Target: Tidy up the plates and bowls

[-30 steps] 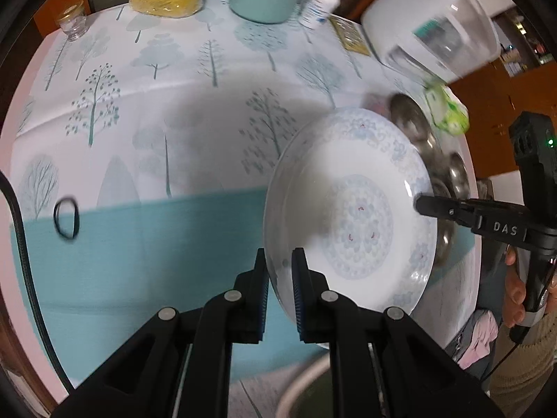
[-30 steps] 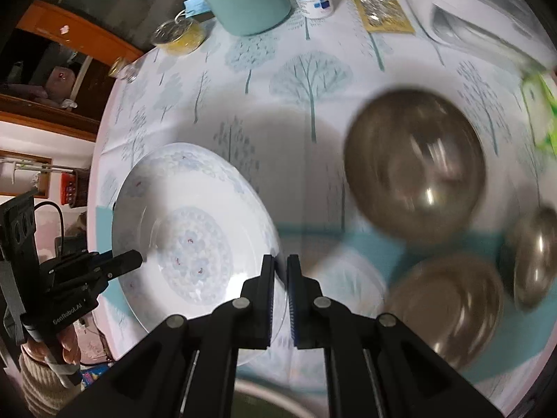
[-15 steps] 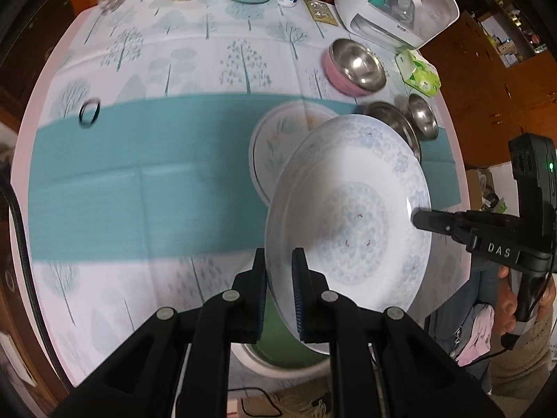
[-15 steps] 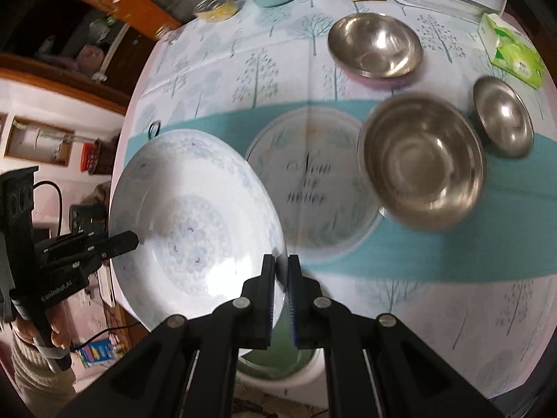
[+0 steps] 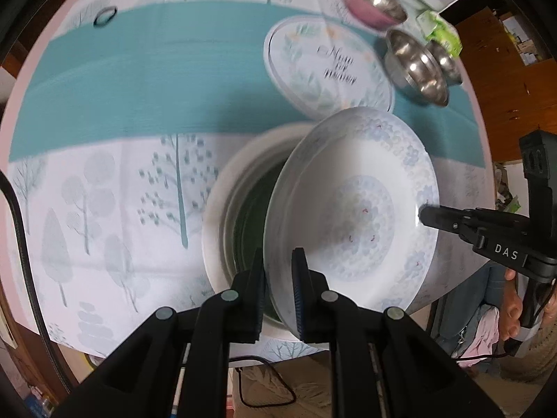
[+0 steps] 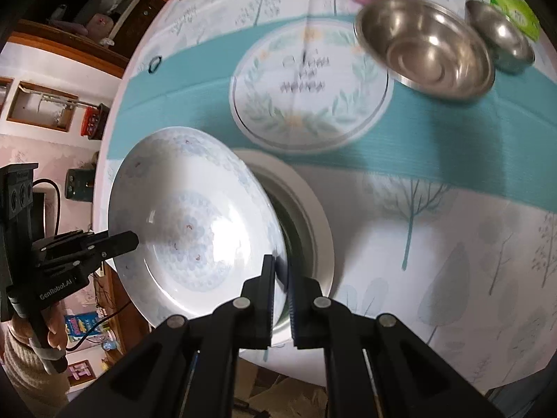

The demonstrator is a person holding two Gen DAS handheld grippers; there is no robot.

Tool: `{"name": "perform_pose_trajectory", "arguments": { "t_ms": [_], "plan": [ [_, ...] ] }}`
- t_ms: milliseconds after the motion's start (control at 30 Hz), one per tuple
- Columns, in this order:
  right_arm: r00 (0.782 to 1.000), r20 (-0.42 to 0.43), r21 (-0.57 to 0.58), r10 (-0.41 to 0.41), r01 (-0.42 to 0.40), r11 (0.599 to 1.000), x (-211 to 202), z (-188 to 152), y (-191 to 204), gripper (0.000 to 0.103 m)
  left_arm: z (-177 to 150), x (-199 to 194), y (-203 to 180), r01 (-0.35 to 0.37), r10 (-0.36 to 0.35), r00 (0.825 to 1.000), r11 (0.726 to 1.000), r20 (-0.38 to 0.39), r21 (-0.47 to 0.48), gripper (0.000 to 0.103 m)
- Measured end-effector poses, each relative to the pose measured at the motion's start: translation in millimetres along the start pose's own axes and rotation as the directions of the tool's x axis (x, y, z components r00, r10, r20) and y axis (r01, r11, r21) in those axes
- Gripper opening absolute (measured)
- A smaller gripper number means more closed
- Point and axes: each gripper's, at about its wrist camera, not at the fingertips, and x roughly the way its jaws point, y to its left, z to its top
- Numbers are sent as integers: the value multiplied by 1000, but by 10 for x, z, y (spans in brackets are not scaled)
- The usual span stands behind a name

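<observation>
While both claws grip it by opposite edges, the blue-patterned plate [image 5: 351, 216] hangs tilted just above a wide white-rimmed dish with a dark green inside [image 5: 222, 209], near the front edge of the counter [image 5: 104, 209]. A second ago the same plate was carried high over the back of the counter, with the teal canister and pill bottle in view; since then it has swung back toward the person, and the white-rimmed dish, only a sliver at the frame bottom half a second ago, now fills the space directly beneath. That suggests the plate is being brought down to stack on it, with release probably close.

The left claw [image 5: 278, 271] is nearly closed, pinching the plate's near rim; the right claw [image 6: 280, 271] is likewise clamped on the opposite rim. Motion blur makes it hard to say whether the plate's lower edge already touches the dish.

Farther back lie a leaf-wreath plate [image 6: 310, 83], a large steel bowl [image 6: 428, 48], a small steel bowl [image 6: 501, 35] and a pink-sided bowl [image 5: 372, 3], none yet stacked.
</observation>
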Motion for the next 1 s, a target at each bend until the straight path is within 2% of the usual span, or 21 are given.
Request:
{"name": "perform_pose_trajectory", "arguments": {
  "t_ms": [200, 567, 733, 900, 967, 1000],
  "plan": [
    [1000, -16, -1, -27, 27, 1000, 273, -139, 3, 7, -145, 348, 146, -25, 23, 999, 999, -48, -33, 11],
    [994, 5, -9, -108, 108, 994, 433, -113, 35, 7, -77, 526, 175, -28, 27, 997, 1000, -65, -8, 12],
    [989, 21, -37, -144, 144, 989, 458, -132, 86, 8, -54, 536, 167, -11, 11, 997, 1000, -79, 6, 20],
    [987, 34, -59, -156, 157, 986, 468, -141, 131, 8, -47, 503, 111, -8, 11, 997, 999, -79, 35, 35],
    [985, 40, -66, -165, 168, 984, 465, -148, 149, 8, -44, 450, 75, -17, 20, 998, 998, -60, 56, 39],
    [984, 43, -73, -171, 174, 982, 462, -157, 162, 8, -47, 429, 46, -28, 31, 998, 997, -50, 69, 44]
  ]
}}
